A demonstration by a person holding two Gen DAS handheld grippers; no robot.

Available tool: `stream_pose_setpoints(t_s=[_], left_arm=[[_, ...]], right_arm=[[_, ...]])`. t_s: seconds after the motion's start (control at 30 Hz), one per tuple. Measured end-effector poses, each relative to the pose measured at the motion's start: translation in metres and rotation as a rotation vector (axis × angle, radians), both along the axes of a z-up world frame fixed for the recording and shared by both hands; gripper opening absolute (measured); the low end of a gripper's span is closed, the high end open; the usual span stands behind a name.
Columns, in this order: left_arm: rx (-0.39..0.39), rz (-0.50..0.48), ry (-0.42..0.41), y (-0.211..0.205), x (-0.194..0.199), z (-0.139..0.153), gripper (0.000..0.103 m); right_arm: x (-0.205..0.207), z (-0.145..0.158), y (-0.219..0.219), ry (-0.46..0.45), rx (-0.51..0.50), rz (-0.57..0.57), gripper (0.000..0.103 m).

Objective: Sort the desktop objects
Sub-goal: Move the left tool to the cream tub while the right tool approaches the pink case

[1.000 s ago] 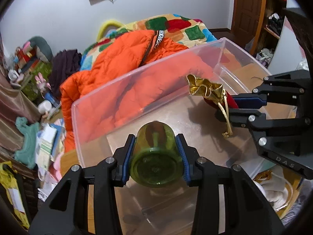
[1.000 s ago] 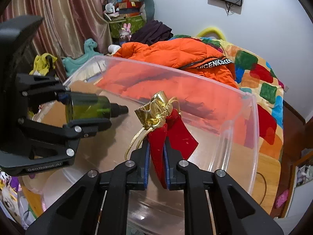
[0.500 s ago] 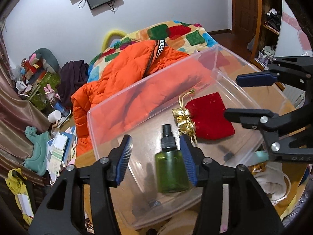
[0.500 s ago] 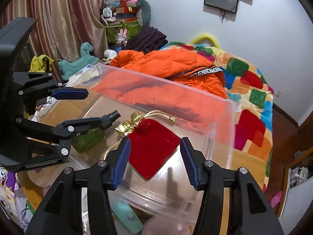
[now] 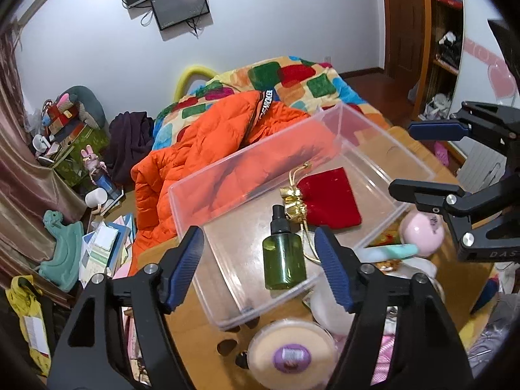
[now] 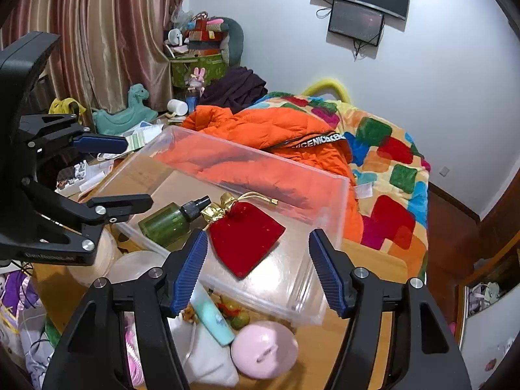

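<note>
Resting on the wooden surface (image 5: 406,143), a clear plastic bin (image 5: 208,224) holds a red velvet pouch (image 5: 328,198) at its centre and a green spray bottle (image 5: 284,260) lying touching it at 7 o'clock. Above the bin, the left gripper (image 5: 260,269) and the right gripper (image 6: 256,269) both hang spread wide, holding and touching nothing.
</note>
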State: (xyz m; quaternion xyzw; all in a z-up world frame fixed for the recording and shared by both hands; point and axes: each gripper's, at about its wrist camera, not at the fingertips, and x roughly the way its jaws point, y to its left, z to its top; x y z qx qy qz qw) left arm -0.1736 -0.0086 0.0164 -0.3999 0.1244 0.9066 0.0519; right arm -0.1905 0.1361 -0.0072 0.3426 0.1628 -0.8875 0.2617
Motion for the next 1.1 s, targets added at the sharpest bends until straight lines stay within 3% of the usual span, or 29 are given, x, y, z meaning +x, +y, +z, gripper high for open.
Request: stream_pose_setpoints(t_s=[0.6, 0.83, 1.1], left_arm=[[0.046, 0.032, 0.081, -0.007, 0.064, 0.026, 0.075], [0.073, 0.057, 0.069, -0.015, 0.079, 0.017, 0.075], [0.086, 0.069, 0.045, -0.023, 0.095, -0.004, 0.075]], right_arm=[[0.055, 0.03, 0.038, 0.085, -0.053, -0.042, 0.069], [0.073, 0.024, 0.049, 0.097, -0.045, -0.044, 0.07], [0.083, 0.002, 0.065, 0.048, -0.05, -0.067, 0.07]])
